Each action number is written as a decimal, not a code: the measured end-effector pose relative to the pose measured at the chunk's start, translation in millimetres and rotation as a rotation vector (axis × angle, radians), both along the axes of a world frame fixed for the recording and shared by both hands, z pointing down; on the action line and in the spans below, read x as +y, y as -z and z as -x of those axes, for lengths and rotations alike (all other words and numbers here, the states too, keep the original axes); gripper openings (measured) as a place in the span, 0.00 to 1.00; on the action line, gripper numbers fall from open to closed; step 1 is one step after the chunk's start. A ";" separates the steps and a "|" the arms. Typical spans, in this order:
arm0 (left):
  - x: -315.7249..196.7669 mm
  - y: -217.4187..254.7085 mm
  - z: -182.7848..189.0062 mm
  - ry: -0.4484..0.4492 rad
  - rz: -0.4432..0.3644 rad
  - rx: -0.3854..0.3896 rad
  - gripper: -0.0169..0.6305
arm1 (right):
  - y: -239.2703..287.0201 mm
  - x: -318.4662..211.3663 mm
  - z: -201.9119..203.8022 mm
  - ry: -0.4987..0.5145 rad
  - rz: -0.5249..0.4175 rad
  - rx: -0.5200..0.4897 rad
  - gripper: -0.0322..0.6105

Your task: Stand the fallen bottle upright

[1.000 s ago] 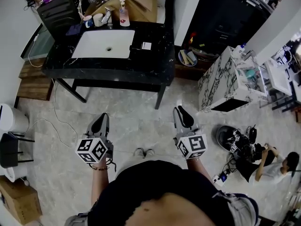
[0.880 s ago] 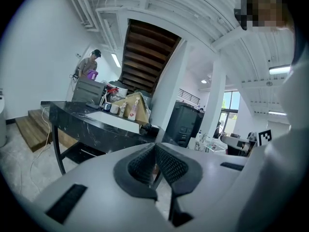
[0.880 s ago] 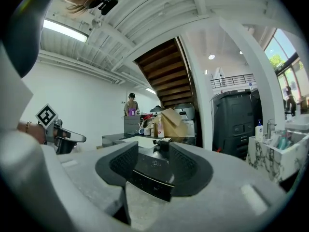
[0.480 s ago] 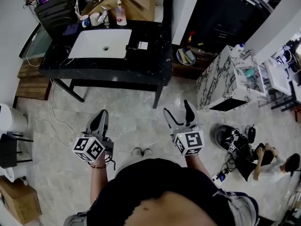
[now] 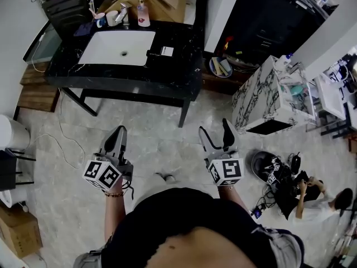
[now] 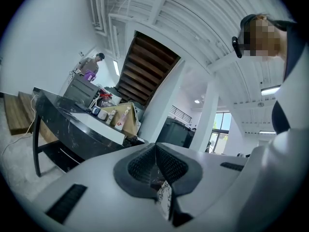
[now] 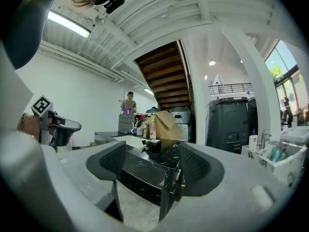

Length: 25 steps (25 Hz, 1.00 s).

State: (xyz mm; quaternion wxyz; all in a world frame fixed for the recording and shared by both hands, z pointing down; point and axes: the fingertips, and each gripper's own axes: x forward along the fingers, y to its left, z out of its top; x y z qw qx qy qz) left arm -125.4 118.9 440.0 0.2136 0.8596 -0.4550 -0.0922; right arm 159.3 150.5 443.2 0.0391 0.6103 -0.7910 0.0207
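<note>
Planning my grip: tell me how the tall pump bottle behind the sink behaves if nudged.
The pump bottle stands tall and narrow, so probably tips easily. Pink shows only near its base: perhaps little liquid, likely light.

The white, grey-padded right tongs (image 5: 214, 127), pressed together a second ago, have just been opening and now stand wide apart, nothing between them. Of two pale shoe tips, one shoe tip (image 5: 166, 177) shows now.

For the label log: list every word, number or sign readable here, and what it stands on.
None can be read.
Pump bottle label: too small.
White card: too small.
Marker cubes, left and right: square patterns only, no words.
</note>
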 end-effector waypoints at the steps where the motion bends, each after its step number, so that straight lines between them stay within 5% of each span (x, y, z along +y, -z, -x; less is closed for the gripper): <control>1: 1.3 -2.0 0.0 0.014 0.003 0.002 0.03 | -2.2 0.0 -0.6 0.014 -0.003 0.012 0.59; 13: -4.2 -17.2 9.2 0.064 0.041 -0.050 0.03 | -16.0 -13.9 17.7 0.118 0.018 -0.031 0.59; 19: -48.6 -28.0 20.1 0.081 0.052 -0.030 0.03 | -9.9 -50.5 22.9 0.102 -0.009 -0.105 0.59; 25: -113.1 -12.2 35.4 0.132 -0.026 -0.052 0.04 | 2.5 -117.6 29.2 0.102 -0.039 -0.074 0.59</control>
